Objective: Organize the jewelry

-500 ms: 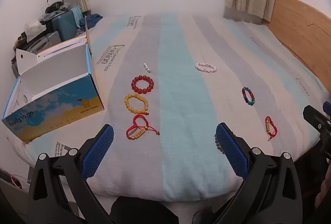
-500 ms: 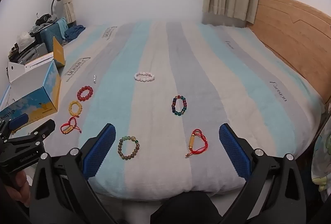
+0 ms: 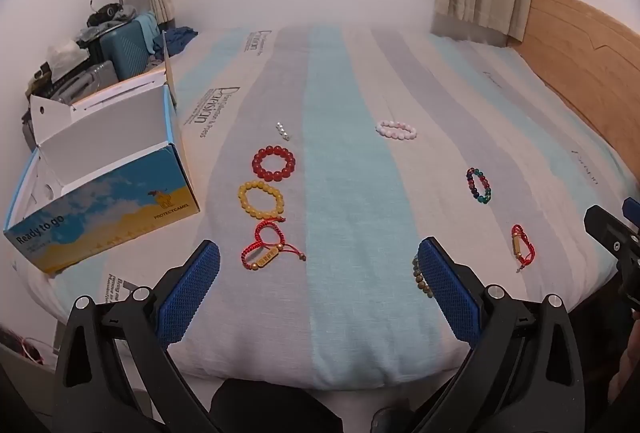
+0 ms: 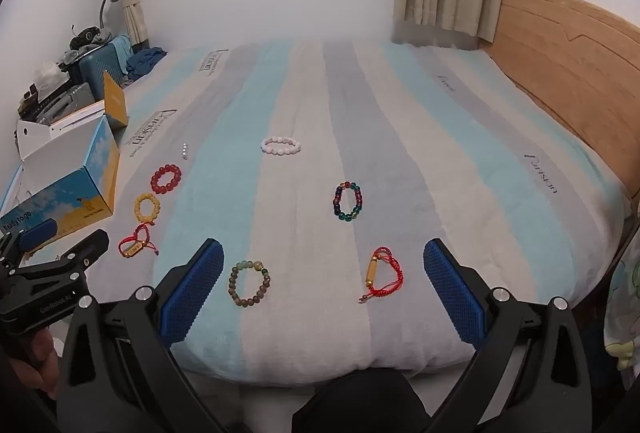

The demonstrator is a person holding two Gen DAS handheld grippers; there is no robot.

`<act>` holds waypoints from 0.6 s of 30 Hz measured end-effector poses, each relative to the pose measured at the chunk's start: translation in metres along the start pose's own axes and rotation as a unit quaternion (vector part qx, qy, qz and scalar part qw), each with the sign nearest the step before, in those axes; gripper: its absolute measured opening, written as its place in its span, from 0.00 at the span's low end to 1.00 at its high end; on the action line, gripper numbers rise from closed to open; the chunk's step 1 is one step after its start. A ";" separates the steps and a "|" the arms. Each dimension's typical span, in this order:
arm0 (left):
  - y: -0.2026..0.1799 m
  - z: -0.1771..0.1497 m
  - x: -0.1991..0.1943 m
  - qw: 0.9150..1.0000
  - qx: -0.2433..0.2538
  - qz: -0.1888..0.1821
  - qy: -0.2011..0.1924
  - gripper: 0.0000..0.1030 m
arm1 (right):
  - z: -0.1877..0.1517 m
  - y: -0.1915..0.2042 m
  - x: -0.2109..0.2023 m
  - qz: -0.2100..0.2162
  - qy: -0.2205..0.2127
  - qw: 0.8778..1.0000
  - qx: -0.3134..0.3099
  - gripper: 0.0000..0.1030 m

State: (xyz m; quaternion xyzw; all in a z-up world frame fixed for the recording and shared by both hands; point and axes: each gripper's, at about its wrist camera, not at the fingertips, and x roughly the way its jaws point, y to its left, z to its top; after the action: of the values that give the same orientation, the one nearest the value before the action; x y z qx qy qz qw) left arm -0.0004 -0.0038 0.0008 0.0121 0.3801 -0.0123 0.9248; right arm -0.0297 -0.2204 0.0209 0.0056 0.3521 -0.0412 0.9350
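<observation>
Several bracelets lie on the striped bed. On the left a red bead bracelet (image 3: pixel 274 163), a yellow bead bracelet (image 3: pixel 261 199) and a red cord bracelet with a gold bar (image 3: pixel 266 249) form a column. Further right lie a pink bead bracelet (image 4: pixel 281 146), a multicolour bead bracelet (image 4: pixel 347 201), a brown-green bead bracelet (image 4: pixel 249 284) and a second red cord bracelet (image 4: pixel 383 273). My left gripper (image 3: pixel 318 291) hovers open above the near edge, nothing between its pads. My right gripper (image 4: pixel 322 287) is open too, above the brown-green and red cord bracelets.
An open blue and yellow cardboard box (image 3: pixel 102 189) stands at the bed's left edge. A small silver piece (image 3: pixel 282 131) lies beyond the red beads. Suitcases and clutter (image 3: pixel 104 53) sit behind the box. A wooden headboard (image 4: pixel 568 73) borders the right side.
</observation>
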 end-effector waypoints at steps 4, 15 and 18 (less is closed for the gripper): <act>0.002 -0.001 0.001 1.000 -0.003 -0.002 0.000 0.94 | 0.000 0.002 0.000 -0.003 -0.001 1.000 0.001 0.93; 0.003 0.002 -0.002 1.000 -0.003 -0.009 -0.003 0.94 | 0.001 -0.002 0.002 -0.001 0.005 1.000 0.012 0.93; 0.003 0.003 -0.003 1.000 -0.002 -0.009 -0.007 0.94 | 0.000 -0.002 0.001 -0.002 0.005 1.000 0.012 0.93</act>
State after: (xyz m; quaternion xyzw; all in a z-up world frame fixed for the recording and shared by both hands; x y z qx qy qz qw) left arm -0.0006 -0.0012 0.0048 0.0066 0.3736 -0.0200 0.9274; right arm -0.0290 -0.2225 0.0198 0.0169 0.3567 -0.0470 0.9329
